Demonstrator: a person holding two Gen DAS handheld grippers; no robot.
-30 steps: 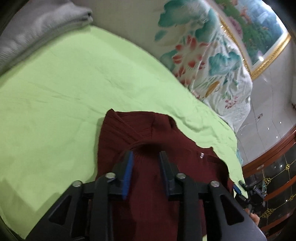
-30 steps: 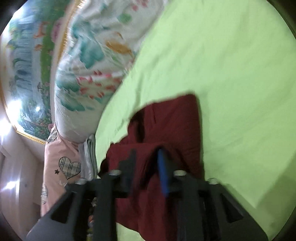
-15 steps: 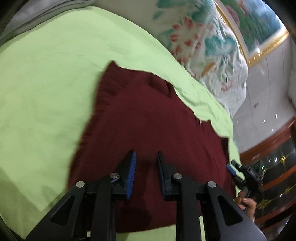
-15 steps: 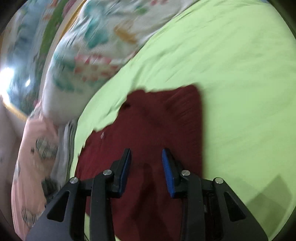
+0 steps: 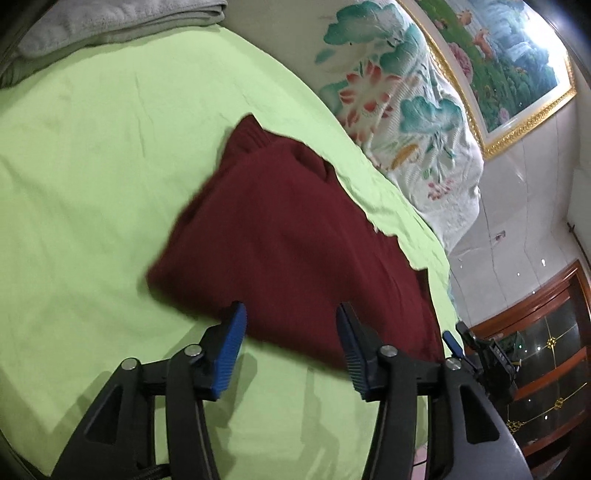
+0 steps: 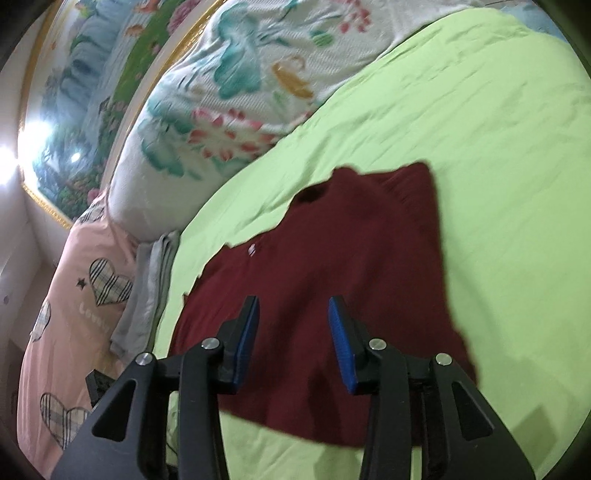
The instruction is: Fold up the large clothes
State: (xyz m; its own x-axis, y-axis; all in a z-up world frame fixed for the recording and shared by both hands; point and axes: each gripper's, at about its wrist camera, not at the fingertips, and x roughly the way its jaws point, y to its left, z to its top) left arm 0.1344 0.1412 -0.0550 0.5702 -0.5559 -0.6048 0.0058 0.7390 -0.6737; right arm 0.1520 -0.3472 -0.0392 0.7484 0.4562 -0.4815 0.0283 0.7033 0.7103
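Note:
A dark red knitted sweater point(image 5: 288, 236) lies folded flat on the light green bedsheet point(image 5: 92, 177). My left gripper point(image 5: 290, 308) hovers over the sweater's near edge. Its jaws are opening, and the blue pads point(image 5: 231, 350) stand wide apart with nothing pressed between them. In the right wrist view the same sweater point(image 6: 332, 258) spreads below my right gripper point(image 6: 293, 300). Its jaws are also opening, with only cloth beneath the gap. The right gripper point(image 5: 480, 354) shows at the sweater's far right corner in the left wrist view.
A floral quilt point(image 5: 399, 96) is bunched along the bed's far side under a framed painting point(image 5: 509, 55). A folded grey blanket point(image 5: 92, 22) lies at the sheet's far left. A pink heart-print pillow point(image 6: 74, 295) and grey cloth point(image 6: 147, 288) flank the bed. A wooden cabinet point(image 5: 546, 350) stands beyond.
Both grippers let go of the sweater's bunched fabric and drew back toward its near edge. The sweater now lies flat and folded, and both pairs of jaws stand wider.

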